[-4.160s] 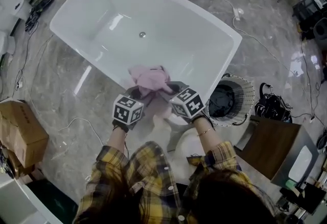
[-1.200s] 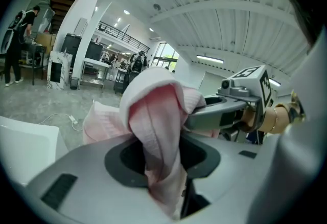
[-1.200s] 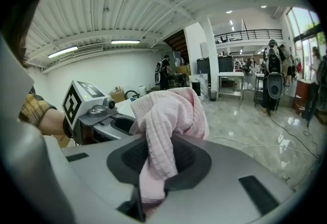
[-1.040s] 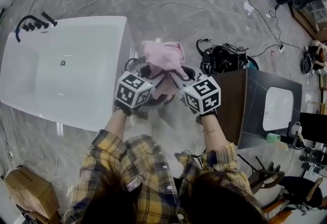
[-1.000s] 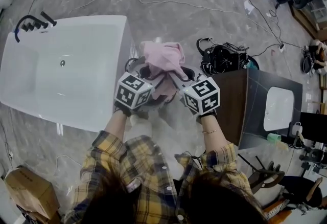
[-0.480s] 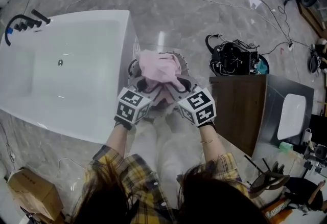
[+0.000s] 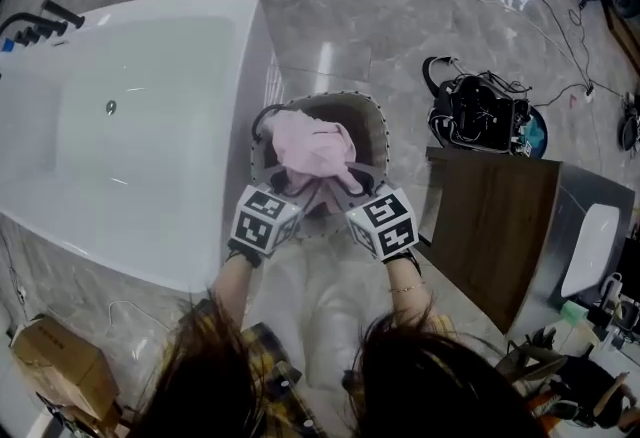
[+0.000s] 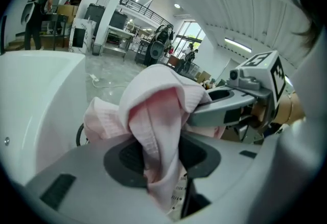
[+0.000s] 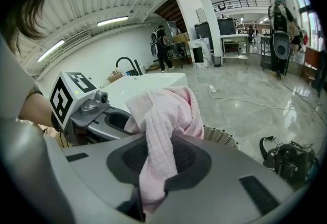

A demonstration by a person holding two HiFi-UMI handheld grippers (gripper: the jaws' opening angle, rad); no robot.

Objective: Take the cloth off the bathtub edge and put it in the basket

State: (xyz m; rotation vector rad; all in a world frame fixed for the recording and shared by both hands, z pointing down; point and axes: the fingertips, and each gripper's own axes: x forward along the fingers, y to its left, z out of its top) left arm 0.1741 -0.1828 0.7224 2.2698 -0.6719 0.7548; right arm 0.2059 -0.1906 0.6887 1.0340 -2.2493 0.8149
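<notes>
Cloth (image 7: 312,148): pale pink, waffle-textured, crumpled in soft folds

Grey marble floor (image 7: 400,36) with white bathtub (image 7: 150,156), basket (image 7: 376,122), black bag (image 7: 480,116), cabinet (image 7: 490,226), cardboard box (image 7: 50,371)

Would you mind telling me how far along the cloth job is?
Done: the pink cloth is off the bathtub edge. In hand: the left gripper and right gripper both have their jaws shut on it, over the basket. Left: letting it go into the basket.
</notes>
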